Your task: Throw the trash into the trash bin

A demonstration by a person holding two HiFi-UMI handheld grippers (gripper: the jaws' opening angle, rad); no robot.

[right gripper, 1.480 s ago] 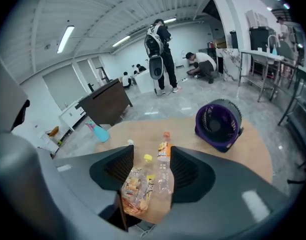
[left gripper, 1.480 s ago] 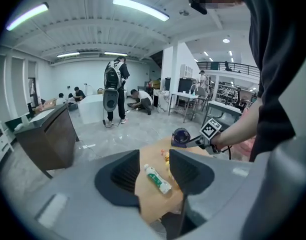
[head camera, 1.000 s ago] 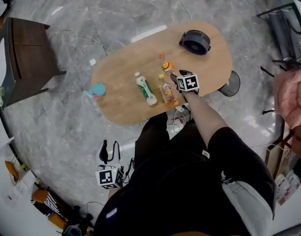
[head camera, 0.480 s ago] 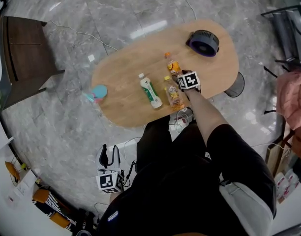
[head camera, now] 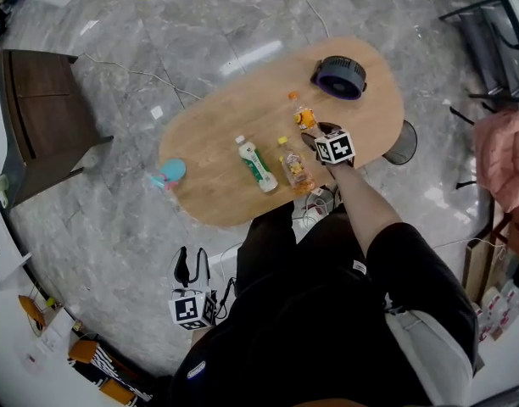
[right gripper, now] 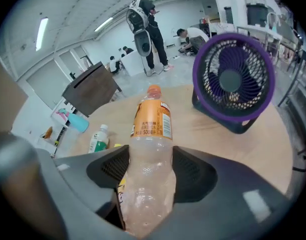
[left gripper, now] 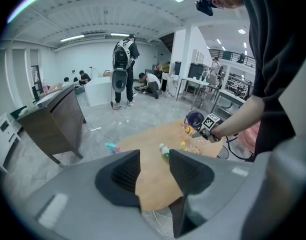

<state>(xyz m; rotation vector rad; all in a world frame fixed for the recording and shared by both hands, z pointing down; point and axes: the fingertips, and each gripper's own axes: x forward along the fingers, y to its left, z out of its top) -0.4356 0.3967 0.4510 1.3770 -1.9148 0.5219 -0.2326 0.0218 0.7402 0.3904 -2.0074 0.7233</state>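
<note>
- Right gripper (head camera: 317,136): over the table (head camera: 210,134) towards its right end, just inside the near edge. Its jaws have just widened a little. The base of the orange-label bottle (right gripper: 152,134) is between them, with a pad against each side: gripped.
- Orange-label bottle: orange cap points away from the gripper, towards the purple fan (head camera: 340,75) at the table's far right end. Whether the bottle rests on the table or is lifted clear cannot be told.
- Yellow-cap bottle (head camera: 292,166): lying by the near edge, just left of the right gripper.
- Green-label bottle (head camera: 256,164): lying at mid-table, left of the yellow-cap bottle and apart from it.
- Dark mesh bin (head camera: 401,142): on the floor, partly under the table's right end.
- Teal item (head camera: 169,172): at the table's left end, apparently on the floor.
- Left gripper (left gripper: 154,159): held low at the person's left side, over the floor and well short of the near edge. Jaws apart, nothing between them.
</note>
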